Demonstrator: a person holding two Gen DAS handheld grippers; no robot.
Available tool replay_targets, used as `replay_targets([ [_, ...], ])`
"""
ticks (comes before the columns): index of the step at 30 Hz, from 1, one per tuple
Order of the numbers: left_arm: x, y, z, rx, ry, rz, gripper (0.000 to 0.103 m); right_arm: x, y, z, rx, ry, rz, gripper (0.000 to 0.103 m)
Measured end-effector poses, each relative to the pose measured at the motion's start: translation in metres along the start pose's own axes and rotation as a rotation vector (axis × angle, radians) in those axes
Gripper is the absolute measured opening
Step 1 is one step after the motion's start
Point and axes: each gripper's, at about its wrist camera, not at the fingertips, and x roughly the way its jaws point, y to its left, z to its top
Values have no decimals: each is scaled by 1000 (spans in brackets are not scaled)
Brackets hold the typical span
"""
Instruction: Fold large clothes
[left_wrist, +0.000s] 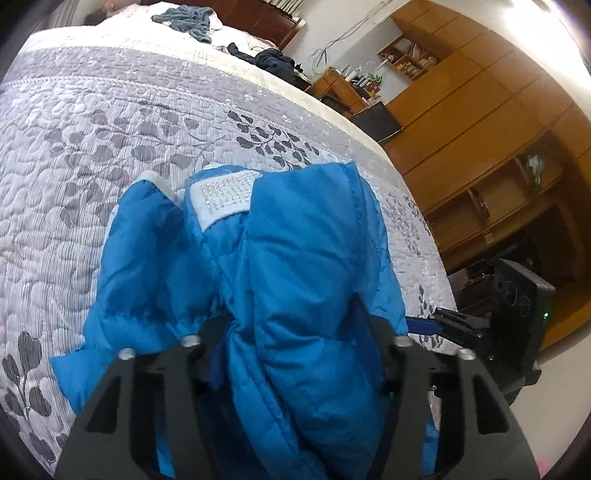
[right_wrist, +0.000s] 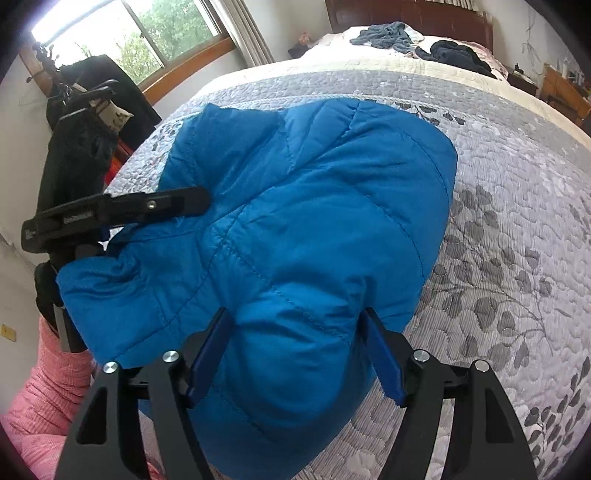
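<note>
Bedroom setup: a big bed with a grey-and-white quilted bedspread printed with leaf sprigs, wooden wardrobe and shelving off one side, a window with a wood frame on the other, and some loose dark and grey-blue clothes heaped up near the headboard. Near the foot edge of the bed sits the bright blue quilted puffer jacket, already bunched into a fat bundle, with a white studded strip showing on top in the left wrist view. Left gripper has its fingers pressed into a thick wad of that jacket, so it looks clamped on it. Right gripper straddles a puffy bulge with its blue pads fairly wide; looks like it's squeezing, but I can't tell for sure. I'd guess we're mid-fold, carrying or tucking one end over. Next move probably means laying the bundle flat and pressing the air out, since puffy stuff springs back.
</note>
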Motion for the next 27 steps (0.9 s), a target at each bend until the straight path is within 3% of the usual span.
replay_targets([
  [3, -2, -8, -1, 15, -24, -5, 30, -7, -4, -2, 14, -9, 14, 72],
  [6, -6, -18, -3, 35, -53, -10, 23, -21, -15, -8, 52, -32, 57, 69],
  [13, -37, -54, -7, 116, -149, -106, 17, -51, -46, -21, 137, -99, 56, 69],
  [19, -101, -80, -23, 210, -288, -178, 15, -59, -39, -22, 111, -126, 68, 70],
  [23, -133, -61, -42, 189, -350, -169, 15, -56, -22, -17, 65, -119, 90, 70],
  [27, -129, -12, -56, 59, -323, -148, 15, -44, 1, -14, 19, -79, 124, 70],
])
